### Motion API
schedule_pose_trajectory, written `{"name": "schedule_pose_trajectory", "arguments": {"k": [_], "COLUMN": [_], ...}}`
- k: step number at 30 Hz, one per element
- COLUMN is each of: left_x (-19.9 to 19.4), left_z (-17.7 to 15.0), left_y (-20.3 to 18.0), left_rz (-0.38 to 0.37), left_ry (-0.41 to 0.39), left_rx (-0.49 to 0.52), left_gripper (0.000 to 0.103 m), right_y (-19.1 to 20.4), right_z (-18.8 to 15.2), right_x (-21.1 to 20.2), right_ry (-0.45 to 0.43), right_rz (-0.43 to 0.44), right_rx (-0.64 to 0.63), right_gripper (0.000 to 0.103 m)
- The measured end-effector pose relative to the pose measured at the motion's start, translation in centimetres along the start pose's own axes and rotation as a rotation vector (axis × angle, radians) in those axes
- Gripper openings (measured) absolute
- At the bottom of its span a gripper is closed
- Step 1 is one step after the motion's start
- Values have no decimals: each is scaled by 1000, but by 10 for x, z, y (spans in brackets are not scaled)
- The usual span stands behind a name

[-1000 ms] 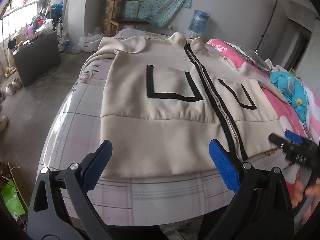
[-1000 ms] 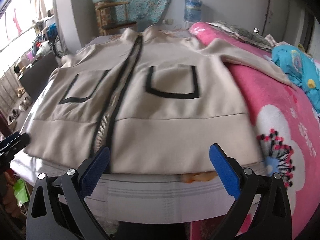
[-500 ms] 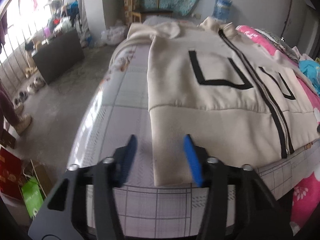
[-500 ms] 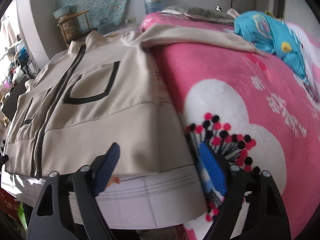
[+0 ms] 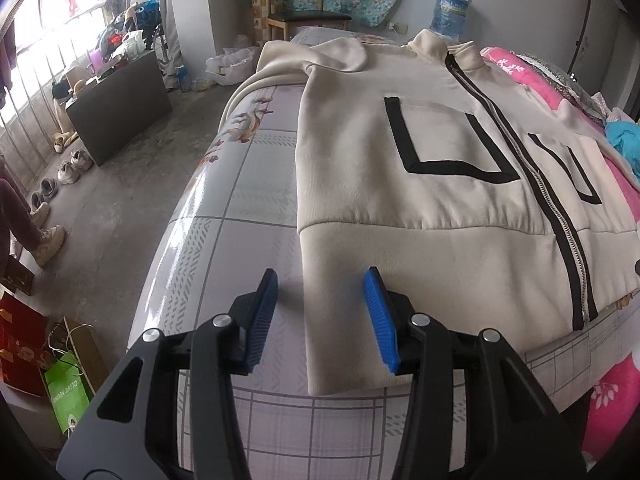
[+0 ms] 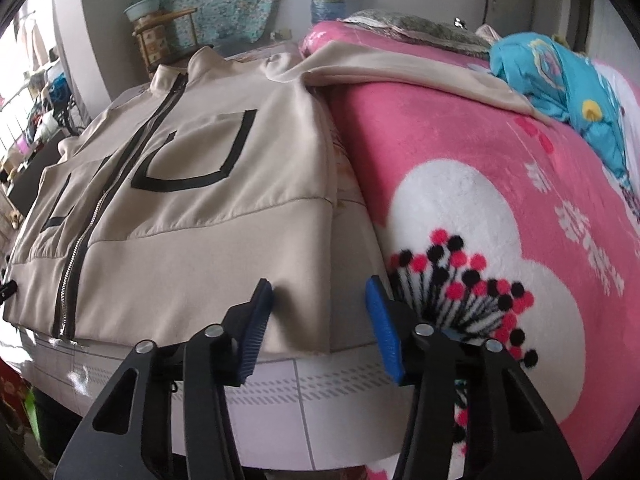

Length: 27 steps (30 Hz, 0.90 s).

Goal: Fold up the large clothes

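Observation:
A beige zip jacket (image 5: 432, 216) with black pocket outlines lies flat, front up, on a bed. It also shows in the right wrist view (image 6: 192, 208). My left gripper (image 5: 320, 316) is open and straddles the jacket's lower left hem corner, touching nothing that I can see. My right gripper (image 6: 320, 320) is open and straddles the lower right hem corner. One sleeve (image 6: 400, 68) trails over the pink blanket; the other sleeve (image 5: 320, 52) lies at the far left.
The bed has a glossy grey checked sheet (image 5: 224, 248). A pink flowered blanket (image 6: 500, 184) covers its right side, with a blue garment (image 6: 560, 72) on it. Left of the bed are bare floor, shoes (image 5: 68, 168), a dark cabinet (image 5: 120, 108) and bags (image 5: 68, 392).
Both grippers moved outward from the hem's middle to its corners, left gripper to the left corner, right gripper to the right. Their jaws narrowed but stay open.

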<state>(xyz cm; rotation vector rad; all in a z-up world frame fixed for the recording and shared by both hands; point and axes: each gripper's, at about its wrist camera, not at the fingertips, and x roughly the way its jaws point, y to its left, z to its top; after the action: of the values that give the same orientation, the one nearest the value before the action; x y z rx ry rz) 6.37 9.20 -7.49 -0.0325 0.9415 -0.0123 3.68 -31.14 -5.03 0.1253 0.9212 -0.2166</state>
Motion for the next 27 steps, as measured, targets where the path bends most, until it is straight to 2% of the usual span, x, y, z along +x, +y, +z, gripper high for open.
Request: {"name": "schedule_pose_trajectory", "arguments": {"k": [2, 5, 6, 7, 8, 11, 15, 20, 25, 26, 27], "left_x": [-1, -1, -2, -3, -5, -23, -56, -79, -70, -68, -68], "left_z": [0, -1, -2, -2, -3, -2, -4, -28, -52, -52, -50], "left_y": [-1, -8, -13, -17, -20, -24, -20, -10, 7, 11, 16], "left_rz": [-8, 1, 38, 63, 77, 90, 62, 25, 14, 7, -3], "left_ry": [-1, -13, -23, -27, -31, -77, -117, -77, 8, 14, 15], "left_rx": [4, 29, 60, 91, 110, 138, 152, 141, 106, 97, 85], "left_gripper": [36, 19, 9, 6, 5, 4, 4, 4, 6, 9, 11], "right_y": [4, 13, 15, 16, 16, 16, 9, -5, -12, -12, -13], "right_z": [1, 2, 3, 3, 5, 7, 4, -18, -38, -38, -34], "right_x": [1, 7, 7, 7, 5, -6, -28, -47, -45, -44, -46], "right_ry": [-2, -3, -2, -2, -7, -21, -37, -4, 51, 57, 62], "right_rz": [10, -17, -25, -20, -15, -5, 15, 49, 55, 52, 51], "right_rx": [-17, -66, -83, -88, -85, -85, -63, -21, -16, -25, -31], "right_gripper": [39, 31, 22, 15, 12, 9, 6, 6, 8, 8, 13]}}
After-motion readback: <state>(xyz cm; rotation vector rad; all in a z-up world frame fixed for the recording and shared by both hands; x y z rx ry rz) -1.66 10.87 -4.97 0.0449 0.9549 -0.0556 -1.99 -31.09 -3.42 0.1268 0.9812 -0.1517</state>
